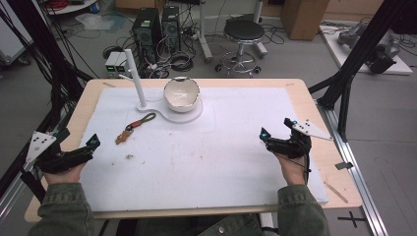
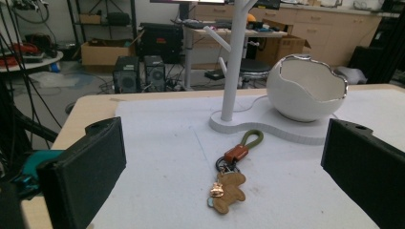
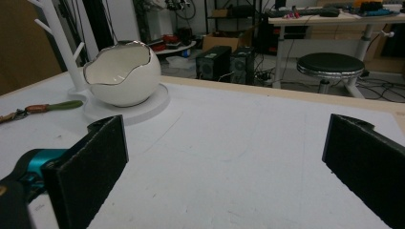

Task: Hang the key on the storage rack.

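Observation:
A keychain (image 1: 135, 127) lies flat on the white mat (image 1: 206, 162), left of centre; it has an olive loop, a brown leather tab and a bear charm (image 2: 228, 191). Behind it a white stand (image 1: 135, 78) with branch pegs shares a flat base (image 1: 193, 116) with an egg-shaped white bowl (image 1: 182, 94). My left gripper (image 1: 78, 138) rests near the mat's left edge, open and holding nothing, and faces the keychain from a short distance. My right gripper (image 1: 278, 128) is open and holding nothing at the mat's right side, with the bowl (image 3: 123, 71) far off to its left.
The wooden table (image 1: 319, 123) rims the mat. A thin wooden stick (image 1: 336, 191) lies at its front right corner. Small crumbs (image 1: 129, 157) dot the mat. Beyond the table stand computer towers (image 1: 157, 29), a black stool (image 1: 243, 34), floor cables and black frame poles (image 1: 359, 54).

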Motion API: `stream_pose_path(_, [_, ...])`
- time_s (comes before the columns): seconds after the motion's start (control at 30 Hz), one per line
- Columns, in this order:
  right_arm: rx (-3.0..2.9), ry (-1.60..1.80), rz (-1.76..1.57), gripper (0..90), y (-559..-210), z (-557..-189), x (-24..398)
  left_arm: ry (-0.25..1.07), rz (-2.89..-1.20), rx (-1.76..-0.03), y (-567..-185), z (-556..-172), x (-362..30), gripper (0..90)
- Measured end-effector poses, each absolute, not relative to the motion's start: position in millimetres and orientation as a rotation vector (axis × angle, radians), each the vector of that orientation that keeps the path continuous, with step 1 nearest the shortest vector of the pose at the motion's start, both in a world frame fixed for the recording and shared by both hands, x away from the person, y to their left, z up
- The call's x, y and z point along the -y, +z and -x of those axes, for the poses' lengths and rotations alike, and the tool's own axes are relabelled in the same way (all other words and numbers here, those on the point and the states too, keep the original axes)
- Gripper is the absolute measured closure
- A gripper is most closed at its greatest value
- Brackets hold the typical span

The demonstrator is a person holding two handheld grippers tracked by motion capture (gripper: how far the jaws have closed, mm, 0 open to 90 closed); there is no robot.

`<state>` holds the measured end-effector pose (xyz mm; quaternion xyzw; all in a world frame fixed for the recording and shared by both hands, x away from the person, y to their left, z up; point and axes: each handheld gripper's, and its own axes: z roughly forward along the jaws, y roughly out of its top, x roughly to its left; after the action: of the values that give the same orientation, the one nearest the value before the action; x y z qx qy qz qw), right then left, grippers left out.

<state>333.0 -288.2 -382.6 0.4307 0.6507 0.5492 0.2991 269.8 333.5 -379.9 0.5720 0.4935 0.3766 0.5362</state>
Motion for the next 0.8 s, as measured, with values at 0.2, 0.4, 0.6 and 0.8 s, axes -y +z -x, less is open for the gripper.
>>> stream_pose_path(0.2, [-1.716,1.466,-1.149,0.6,-384,-330,289,0.888,-1.364,-1.183,-381,-270,-334,1.7])
stream_pose_path(0.4, [-1.722,1.469,-1.152,0.6,-385,-329,287,0.876,-1.382,-1.185,-382,-270,-332,1.7])
stream_pose_path(0.6, [-1.714,1.47,-1.151,0.6,-385,-328,286,0.831,-1.399,-1.198,-381,-272,-331,1.7])
stream_pose_path(0.8, [-1.698,1.497,-1.165,0.6,-385,-327,288,0.841,-1.472,-1.176,-374,-274,-324,1.7])
